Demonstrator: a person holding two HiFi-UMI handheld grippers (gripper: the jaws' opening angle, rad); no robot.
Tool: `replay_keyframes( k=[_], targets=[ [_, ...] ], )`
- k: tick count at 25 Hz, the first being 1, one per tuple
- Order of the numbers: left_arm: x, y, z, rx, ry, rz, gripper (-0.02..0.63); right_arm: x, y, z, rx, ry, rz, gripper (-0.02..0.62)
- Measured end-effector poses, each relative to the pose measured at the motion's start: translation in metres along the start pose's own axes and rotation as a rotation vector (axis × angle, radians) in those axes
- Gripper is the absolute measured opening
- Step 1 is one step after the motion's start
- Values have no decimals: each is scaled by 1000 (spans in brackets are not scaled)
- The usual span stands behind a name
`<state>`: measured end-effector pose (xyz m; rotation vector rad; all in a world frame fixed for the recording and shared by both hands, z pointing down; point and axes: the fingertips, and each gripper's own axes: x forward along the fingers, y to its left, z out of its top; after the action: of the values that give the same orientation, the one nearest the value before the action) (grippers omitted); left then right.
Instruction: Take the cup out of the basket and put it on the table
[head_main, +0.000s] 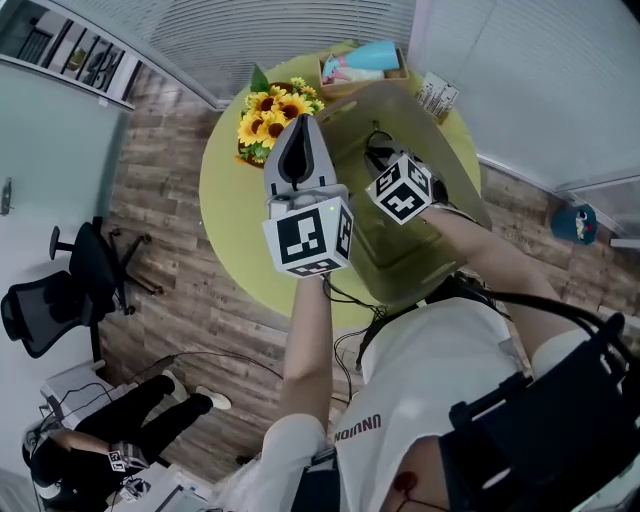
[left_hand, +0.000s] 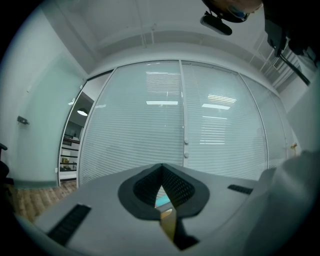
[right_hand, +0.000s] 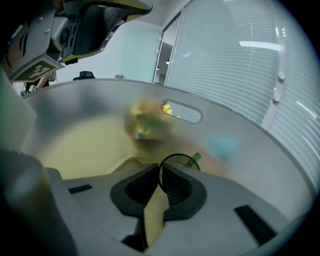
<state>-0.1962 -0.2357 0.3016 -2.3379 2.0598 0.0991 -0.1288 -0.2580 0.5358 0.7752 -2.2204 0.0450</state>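
The round yellow-green desk carries a translucent grey basket that fills most of its right half and reaches close to the near and right edges. That leaves a bare crescent along the left and near-left edge. A bunch of sunflowers stands at the far-left edge, and a small tray with blue and pink things sits at the far edge, just beyond the basket. A paper label lies at the basket's far-right corner. The left claw is held above the desk's left half, beside the basket. Its jaws are closed together with nothing between them, and they point away toward the blinds. The right claw reaches down inside the basket and is pinched shut on the near side of the rim of the clear cup, so the cup is inside the basket walls. The rim shows as a nearly full dark ring, with the mouth turned up toward the claw. The cup's body and base are hidden behind the jaws, so its long axis cannot be judged exactly. A small green bit at the far rim is too small to identify. The basket wall ahead is blurred, and the sunflowers show through its handle slot. In the head view the cup is hard to pick out.
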Motion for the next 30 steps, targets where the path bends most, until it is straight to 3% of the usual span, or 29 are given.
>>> replay_keyframes(
  k=[30],
  targets=[
    [-11,-4,20,30,-68,68,12,-47,4,48,-60,-186,20,43]
  ],
)
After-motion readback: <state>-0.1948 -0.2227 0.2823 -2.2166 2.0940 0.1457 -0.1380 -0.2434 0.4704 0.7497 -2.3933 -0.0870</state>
